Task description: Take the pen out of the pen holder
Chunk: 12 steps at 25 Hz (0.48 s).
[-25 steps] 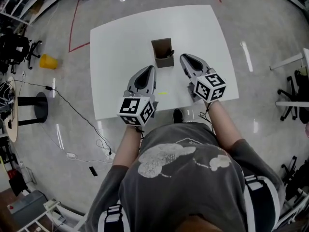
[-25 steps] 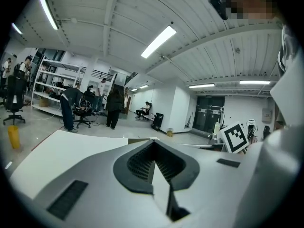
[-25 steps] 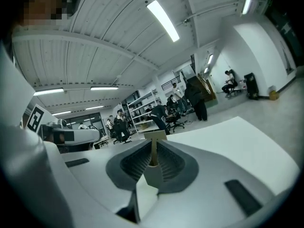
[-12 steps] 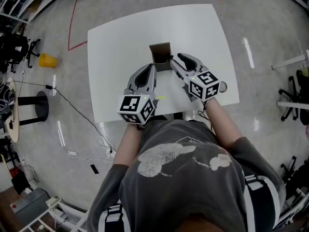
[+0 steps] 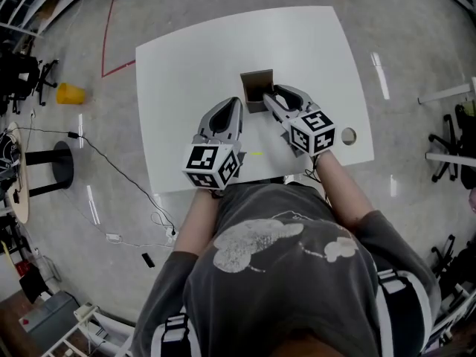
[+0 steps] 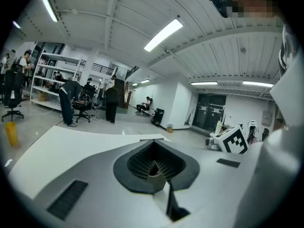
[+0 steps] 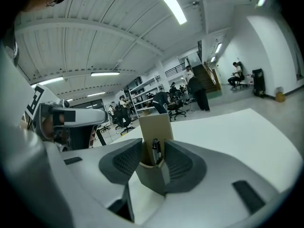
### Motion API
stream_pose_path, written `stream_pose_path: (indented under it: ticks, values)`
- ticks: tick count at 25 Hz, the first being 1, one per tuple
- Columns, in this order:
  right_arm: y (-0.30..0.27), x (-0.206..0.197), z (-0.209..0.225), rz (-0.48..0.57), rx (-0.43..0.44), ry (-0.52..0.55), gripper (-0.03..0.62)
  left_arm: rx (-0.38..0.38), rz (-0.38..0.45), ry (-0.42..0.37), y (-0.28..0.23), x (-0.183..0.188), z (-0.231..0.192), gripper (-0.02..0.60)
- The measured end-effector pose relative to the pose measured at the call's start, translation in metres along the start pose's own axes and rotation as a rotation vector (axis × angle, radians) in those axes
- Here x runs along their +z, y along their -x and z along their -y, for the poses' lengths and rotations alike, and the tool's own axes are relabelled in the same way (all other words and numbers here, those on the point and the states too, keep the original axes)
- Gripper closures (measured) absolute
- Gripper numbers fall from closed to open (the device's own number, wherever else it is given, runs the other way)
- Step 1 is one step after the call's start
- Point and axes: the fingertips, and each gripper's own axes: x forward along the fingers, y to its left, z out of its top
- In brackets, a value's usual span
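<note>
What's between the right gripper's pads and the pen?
Only the pen holder wall. In the right gripper view, the open right gripper straddles it, with the pen inside.

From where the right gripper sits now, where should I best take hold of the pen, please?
I'd grip its dark upper end: the pen stands near upright in the pen holder, only that end clear of the low front wall. Come from above, jaws either side of the barrel.
</note>
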Motion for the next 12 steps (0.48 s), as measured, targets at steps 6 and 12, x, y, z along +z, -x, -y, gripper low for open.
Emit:
stream_pose_path:
  ticks: [6,12]
  values:
    - [-0.0062,-0.0023,0.0008,-0.012,-0.016,0.007,0.448,-0.018,-0.007,0.006,-0.004,-0.0032,-0.0043,0.574]
    - [-0.003,0.0009,0.0012,-0.011,-0.044,0.033,0.531,-0.024,-0.001,0.003,-0.0017,0.0004,-0.0013,0.574]
